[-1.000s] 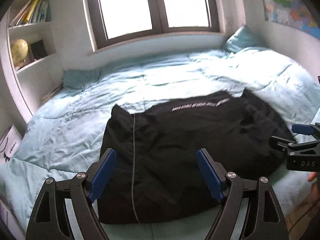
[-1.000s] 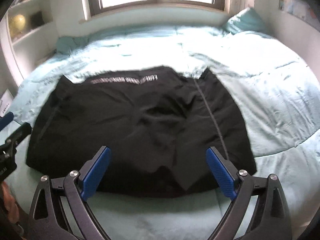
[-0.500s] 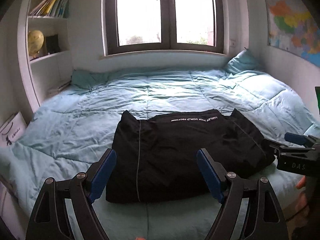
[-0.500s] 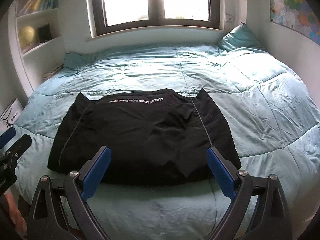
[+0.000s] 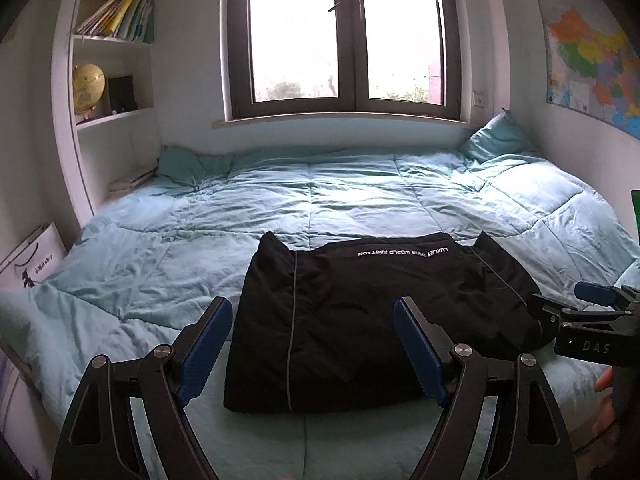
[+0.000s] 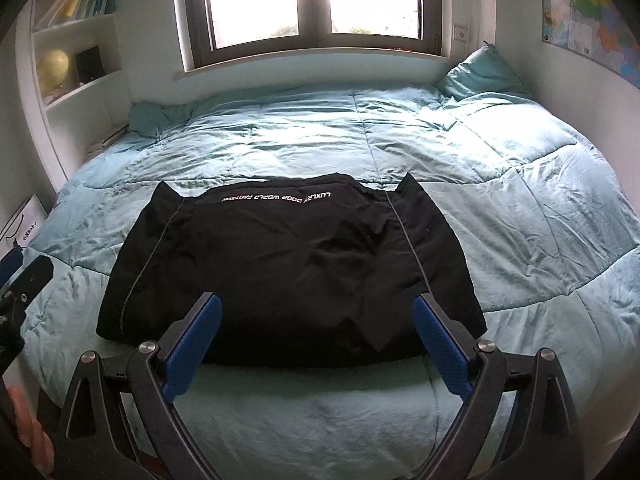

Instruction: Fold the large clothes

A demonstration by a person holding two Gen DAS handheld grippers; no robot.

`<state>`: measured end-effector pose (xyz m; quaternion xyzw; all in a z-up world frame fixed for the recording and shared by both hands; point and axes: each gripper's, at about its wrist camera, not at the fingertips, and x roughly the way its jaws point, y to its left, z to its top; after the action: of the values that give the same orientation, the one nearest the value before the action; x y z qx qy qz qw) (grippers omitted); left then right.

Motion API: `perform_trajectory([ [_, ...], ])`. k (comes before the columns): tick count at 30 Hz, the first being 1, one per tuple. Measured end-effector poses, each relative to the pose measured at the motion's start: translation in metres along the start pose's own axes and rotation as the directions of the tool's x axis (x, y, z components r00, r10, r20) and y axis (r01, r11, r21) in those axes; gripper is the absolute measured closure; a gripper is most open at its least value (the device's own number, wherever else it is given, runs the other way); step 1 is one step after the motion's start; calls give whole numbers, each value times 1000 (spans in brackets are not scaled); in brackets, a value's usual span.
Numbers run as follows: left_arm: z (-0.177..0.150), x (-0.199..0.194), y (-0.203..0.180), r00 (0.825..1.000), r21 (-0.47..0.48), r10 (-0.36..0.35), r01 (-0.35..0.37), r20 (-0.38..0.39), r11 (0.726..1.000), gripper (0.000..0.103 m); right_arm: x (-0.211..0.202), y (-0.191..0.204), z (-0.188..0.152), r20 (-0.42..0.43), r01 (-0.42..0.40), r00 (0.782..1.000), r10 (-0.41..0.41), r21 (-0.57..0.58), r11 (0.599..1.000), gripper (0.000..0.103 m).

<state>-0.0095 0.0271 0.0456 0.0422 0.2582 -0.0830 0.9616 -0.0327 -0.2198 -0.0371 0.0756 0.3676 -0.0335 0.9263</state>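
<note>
A black garment (image 5: pixel 360 320) with white lettering and thin grey piping lies folded flat near the front edge of the bed; it also shows in the right wrist view (image 6: pixel 288 264). My left gripper (image 5: pixel 312 344) is open and empty, held back in front of the garment's near left part. My right gripper (image 6: pixel 316 344) is open and empty, held back in front of the garment's near edge. The right gripper also shows at the right of the left wrist view (image 5: pixel 592 316), beside the garment's right edge. The left gripper shows at the left edge of the right wrist view (image 6: pixel 20 280).
The bed is covered by a light teal quilt (image 5: pixel 320 208) with a teal pillow (image 5: pixel 496 140) at the far right. A window (image 5: pixel 344 36) is behind it. White shelves with books and a globe (image 5: pixel 88 88) stand left. A paper bag (image 5: pixel 28 260) leans at the left.
Both grippers have pulled back and up from the garment, so more of the bed and room shows. The garment lies still. Both stay open.
</note>
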Motion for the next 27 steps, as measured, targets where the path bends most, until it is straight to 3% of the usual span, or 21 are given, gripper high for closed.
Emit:
perform_trajectory([
  [27, -8, 16, -3, 998, -16, -15, 14, -61, 1000, 19, 8, 6, -3, -27, 13, 1000, -12, 4, 1000, 6],
])
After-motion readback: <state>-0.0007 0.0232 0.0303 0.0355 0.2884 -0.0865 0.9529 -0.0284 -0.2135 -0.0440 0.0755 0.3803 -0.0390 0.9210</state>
